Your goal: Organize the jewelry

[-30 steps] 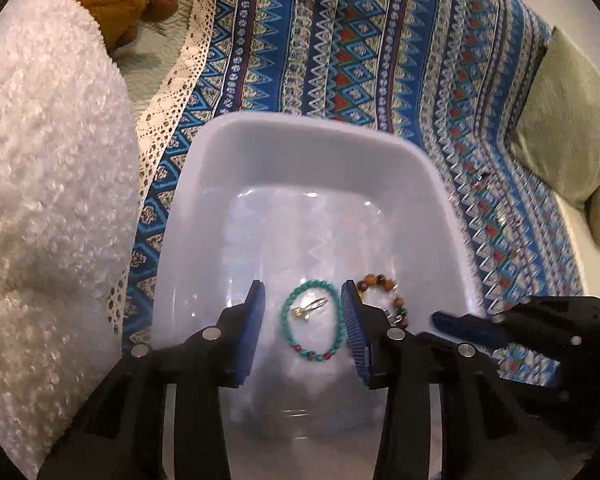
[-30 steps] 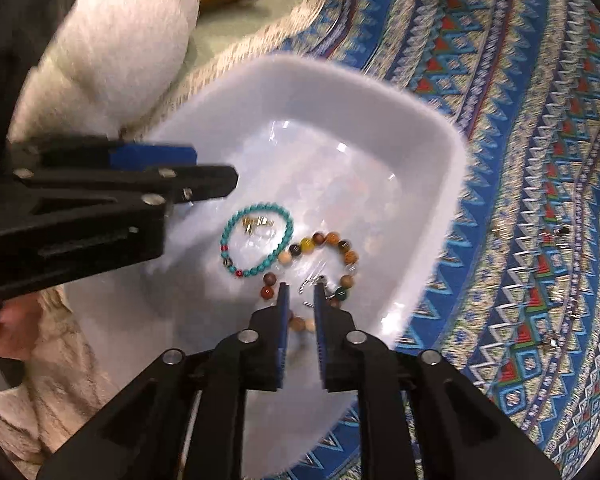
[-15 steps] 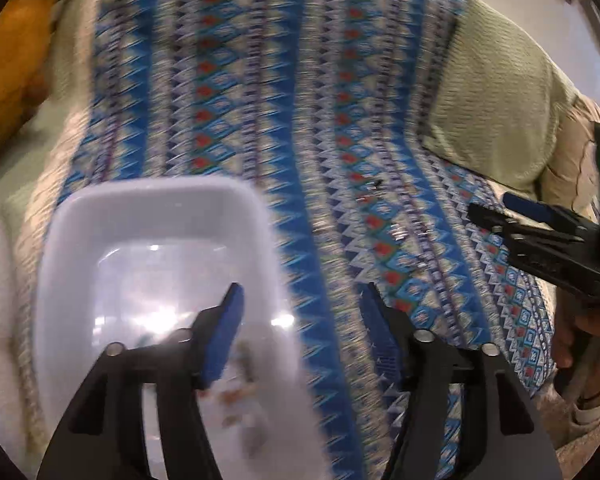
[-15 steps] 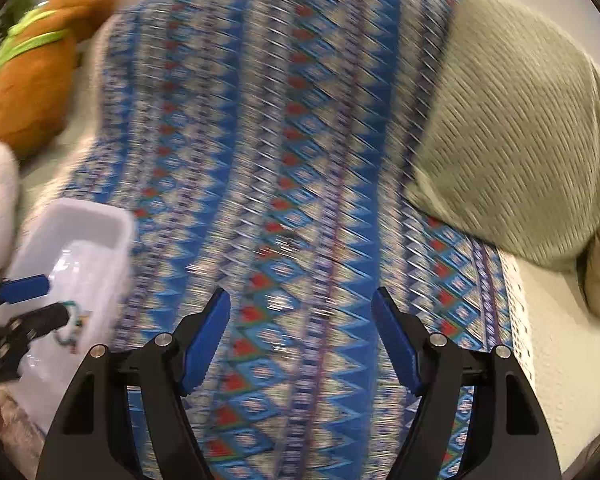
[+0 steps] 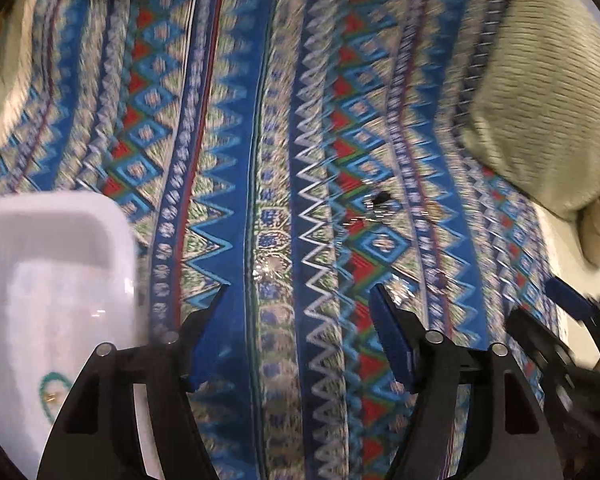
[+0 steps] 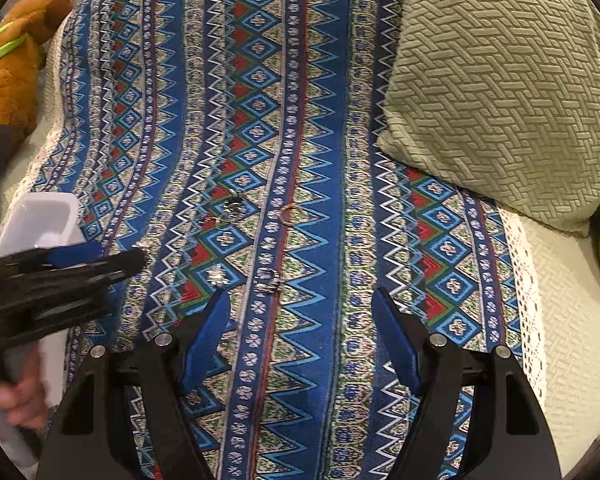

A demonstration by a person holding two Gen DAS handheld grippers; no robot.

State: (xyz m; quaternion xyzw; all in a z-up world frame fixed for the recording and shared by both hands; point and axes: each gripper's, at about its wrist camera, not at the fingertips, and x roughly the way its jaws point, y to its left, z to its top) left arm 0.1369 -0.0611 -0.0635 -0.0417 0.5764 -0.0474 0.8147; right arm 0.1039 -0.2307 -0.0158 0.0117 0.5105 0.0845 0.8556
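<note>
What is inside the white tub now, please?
In the left wrist view, the white tub holds a turquoise bead bracelet with something small and gold inside its loop. The left tool covers the tub's near corner, and the picture is blurred, so other pieces cannot be confirmed.

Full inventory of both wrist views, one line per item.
Blanket: one, blue patterned, spread over the surface.
Tub: one, white, left edge of the blanket.
Beaded bracelet: one, teal, inside the tub.
Thin ring: one, gold, mid blanket.
Band ring: one, silver, ahead of the right fingers.
Small pieces: at least two, silvery, on the blanket; type unclear.
Pillow: one, sage green, right.
Plush toy: one, brown, far left.
Left hand-held gripper: open, empty.
Right hand-held gripper: open, empty.
</note>
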